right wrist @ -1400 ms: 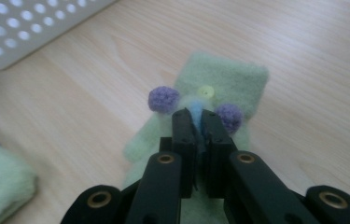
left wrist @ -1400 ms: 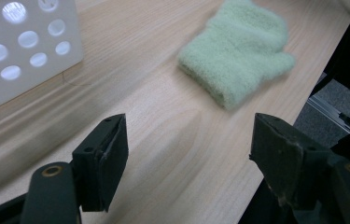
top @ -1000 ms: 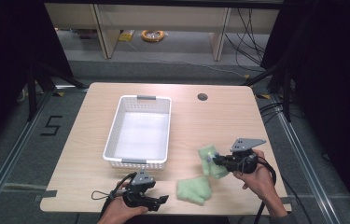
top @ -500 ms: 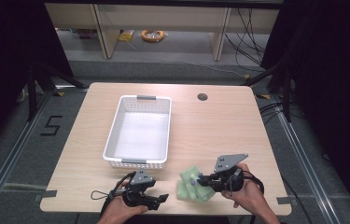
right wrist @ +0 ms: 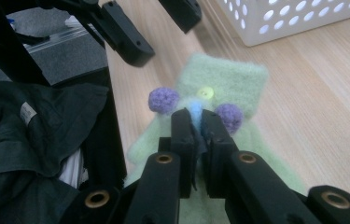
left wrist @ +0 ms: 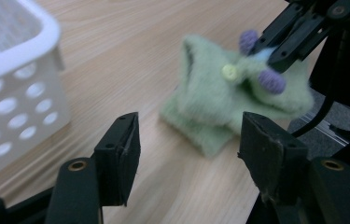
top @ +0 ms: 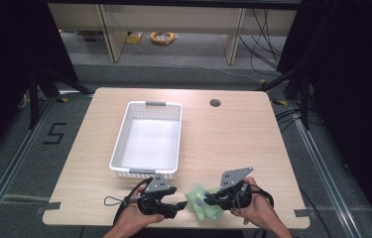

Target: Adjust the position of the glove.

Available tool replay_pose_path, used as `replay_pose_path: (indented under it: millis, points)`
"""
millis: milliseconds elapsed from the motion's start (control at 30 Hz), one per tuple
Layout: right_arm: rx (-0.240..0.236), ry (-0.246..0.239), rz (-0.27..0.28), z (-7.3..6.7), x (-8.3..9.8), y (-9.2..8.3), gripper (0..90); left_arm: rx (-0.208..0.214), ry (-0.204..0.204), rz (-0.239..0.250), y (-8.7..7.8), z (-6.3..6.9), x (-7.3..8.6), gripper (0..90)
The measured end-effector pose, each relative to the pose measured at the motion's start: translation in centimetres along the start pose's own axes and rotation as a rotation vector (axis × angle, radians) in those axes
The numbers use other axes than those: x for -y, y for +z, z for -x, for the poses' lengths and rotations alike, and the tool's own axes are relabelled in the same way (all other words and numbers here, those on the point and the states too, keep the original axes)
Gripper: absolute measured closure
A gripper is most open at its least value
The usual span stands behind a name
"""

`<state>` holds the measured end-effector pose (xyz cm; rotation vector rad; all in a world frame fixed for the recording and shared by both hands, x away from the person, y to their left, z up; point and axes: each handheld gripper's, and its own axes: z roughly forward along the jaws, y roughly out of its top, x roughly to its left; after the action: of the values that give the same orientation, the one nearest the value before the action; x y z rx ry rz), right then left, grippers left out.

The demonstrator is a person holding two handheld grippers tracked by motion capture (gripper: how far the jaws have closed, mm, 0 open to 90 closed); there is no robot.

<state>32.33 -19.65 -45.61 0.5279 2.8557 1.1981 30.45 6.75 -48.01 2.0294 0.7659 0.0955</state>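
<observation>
Green knit pouch (right wrist: pixel 219 88) unlabelled; floor tape (top: pixel 54 134) reads "5".

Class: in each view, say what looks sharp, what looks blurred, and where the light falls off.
High view: table evenly lit, surroundings nearly black. Left gripper view: near jaws sharp, green knit and right gripper soft, basket bright, almost washed out. Right gripper view: knit fairly crisp, left gripper blurred, dark cloth in shadow.

The high view looks forward and down over the whole table (top: pixel 233 134). Both gripper views sit low and close (facing each other), sharing the green knitted pouch (left wrist: pixel 219 102) and white basket (right wrist: pixel 298 18).
</observation>
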Motion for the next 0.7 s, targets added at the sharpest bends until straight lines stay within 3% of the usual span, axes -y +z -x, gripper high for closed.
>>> replay_pose_path:
  millis: [100,233,300,333,467,600,633,667,700]
  points:
    - [-0.004,-0.006,-0.001,0.2,0.0,0.2,85.6,0.017,0.02,-0.003,0.8,0.0,-0.4,44.4]
    - [-0.01,-0.008,-0.007,0.4,0.1,0.4,85.2,0.045,-0.02,-0.046,2.3,-0.4,-0.7,49.9]
    - [-0.007,-0.01,-0.008,0.4,0.1,0.4,85.1,0.061,-0.02,-0.06,2.5,-0.6,-0.7,51.9]
    - [-0.012,-0.003,-0.007,0.6,0.3,0.6,84.8,0.07,-0.041,-0.067,2.9,-0.6,-0.7,57.4]
    - [-0.007,0.013,-0.01,0.8,0.5,0.8,84.4,0.033,0.019,-0.074,2.8,-0.4,-0.6,74.0]
    - [0.013,0.03,-0.005,0.9,0.6,0.8,81.8,0.022,0.006,-0.068,2.5,0.0,-0.5,80.5]
    - [0.023,0.06,0.01,1.0,0.7,0.7,76.2,0.027,0.032,-0.073,2.1,0.0,-0.5,81.2]
    - [0.023,0.06,0.01,1.0,0.7,0.7,76.2,0.027,0.032,-0.073,2.1,0.0,-0.5,81.5]
    - [0.043,0.099,0.004,0.9,0.8,0.4,62.6,0.033,0.017,-0.069,2.1,0.2,-0.4,81.7]
